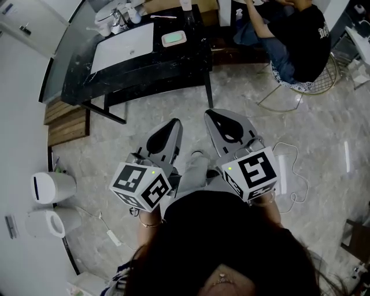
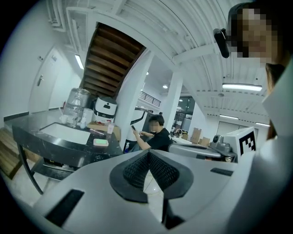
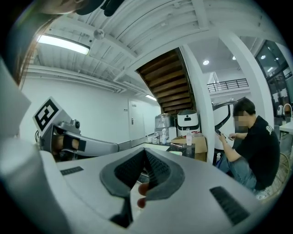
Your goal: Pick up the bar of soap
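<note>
The bar of soap [image 1: 174,38] is pale green and lies in a white dish on the black table [image 1: 144,66], right of a white basin [image 1: 122,46]. In the left gripper view the soap [image 2: 100,142] lies far ahead on the tabletop. My left gripper [image 1: 171,124] and right gripper [image 1: 214,114] hang side by side over the floor, close to my body and well short of the table. Both are shut with nothing between the pads, as the left gripper view [image 2: 147,153] and the right gripper view [image 3: 144,151] show.
A person in black [image 1: 295,40] sits on a wire chair right of the table. Bottles and a water dispenser [image 1: 118,14] stand at the table's far end. White bins [image 1: 53,187] stand on the floor at left, and a white cable [image 1: 292,173] lies at right.
</note>
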The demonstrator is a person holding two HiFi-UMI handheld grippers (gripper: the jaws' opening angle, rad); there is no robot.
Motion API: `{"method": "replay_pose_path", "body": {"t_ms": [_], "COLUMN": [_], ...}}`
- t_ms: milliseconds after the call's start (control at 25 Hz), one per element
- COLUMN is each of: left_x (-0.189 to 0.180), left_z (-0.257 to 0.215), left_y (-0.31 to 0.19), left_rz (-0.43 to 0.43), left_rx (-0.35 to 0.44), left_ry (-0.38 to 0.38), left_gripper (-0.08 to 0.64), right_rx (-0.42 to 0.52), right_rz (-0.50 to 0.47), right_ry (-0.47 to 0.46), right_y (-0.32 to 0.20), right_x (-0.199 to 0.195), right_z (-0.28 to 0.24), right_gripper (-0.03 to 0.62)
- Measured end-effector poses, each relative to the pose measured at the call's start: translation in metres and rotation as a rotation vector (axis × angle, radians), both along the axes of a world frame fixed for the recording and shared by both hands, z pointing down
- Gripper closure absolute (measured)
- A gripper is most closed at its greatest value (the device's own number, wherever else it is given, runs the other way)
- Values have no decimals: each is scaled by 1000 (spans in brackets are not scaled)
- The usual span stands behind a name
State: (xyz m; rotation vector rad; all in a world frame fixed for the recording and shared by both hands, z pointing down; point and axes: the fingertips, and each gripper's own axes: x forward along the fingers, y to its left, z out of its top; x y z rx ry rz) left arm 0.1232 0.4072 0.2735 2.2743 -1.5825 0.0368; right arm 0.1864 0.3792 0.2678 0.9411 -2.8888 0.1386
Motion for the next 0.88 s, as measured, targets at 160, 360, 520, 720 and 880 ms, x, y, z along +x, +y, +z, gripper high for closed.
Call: {"method": "replay_pose_path", "body": {"t_ms": [160,360,520,720,880], "left_x": [-13,-37,-58,-82,-101], "left_z": [4,13,12,10,11], "left_y": [-32,-86,-129,-172,-198], "left_rz": [3,19,36,67,90], "left_rx": [0,2,5,11,15], "left_ry": [1,5,3,12,25], "left_gripper": [552,552,552,552,552], "right_rx": [-10,-13,-24,-40,-57], "right_rz": [-3,-14,-10,-12,-1], "right_ry": [4,10,7,-5,-1], "right_y": [-30,-76,-114,-155,-181], "right_x": [-13,-39,-61,-89,-110], "right_z": [7,12,9,6,8], "right_gripper": [584,584,584,584,584]}}
